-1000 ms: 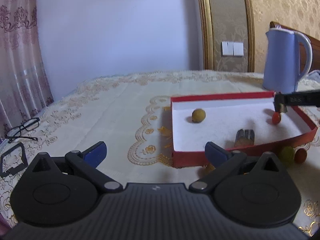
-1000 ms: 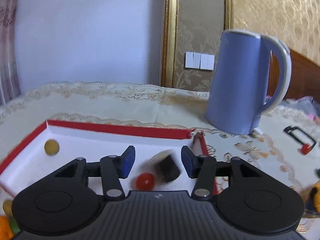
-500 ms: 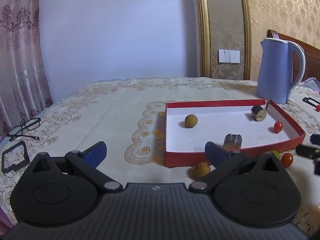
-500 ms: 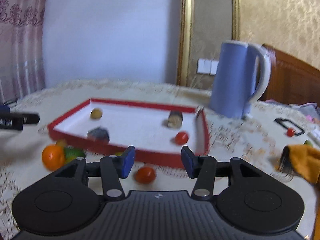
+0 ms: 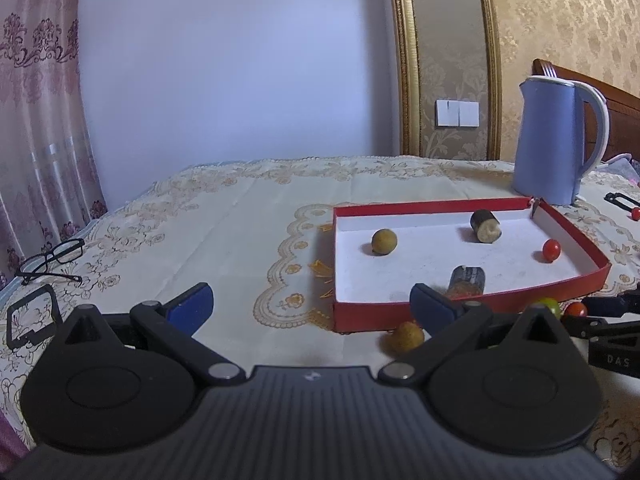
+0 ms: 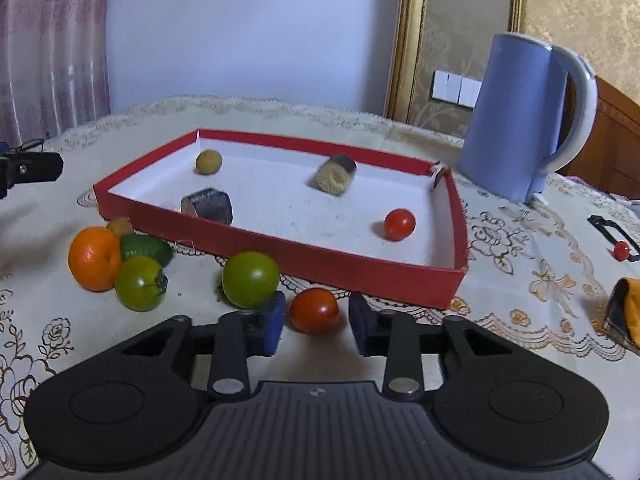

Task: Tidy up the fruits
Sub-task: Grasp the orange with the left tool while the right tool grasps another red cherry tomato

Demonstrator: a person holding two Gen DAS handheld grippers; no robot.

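A red-walled white tray holds a yellow-brown round fruit, two dark cut pieces and a small red tomato. In front of it on the cloth lie a red tomato, two green tomatoes, an orange and a green fruit. My right gripper is open, its pads on either side of the red tomato, not touching it. My left gripper is open and empty over bare cloth, left of the tray.
A blue kettle stands behind the tray's far right corner. Glasses and a black clip lie at the far left. A small red thing on a black clip and an orange cloth lie at the right.
My right gripper pulled back out of the tray, leaving the small tomato inside, and came down in front of the tray around the red tomato. The left gripper drew back slightly.
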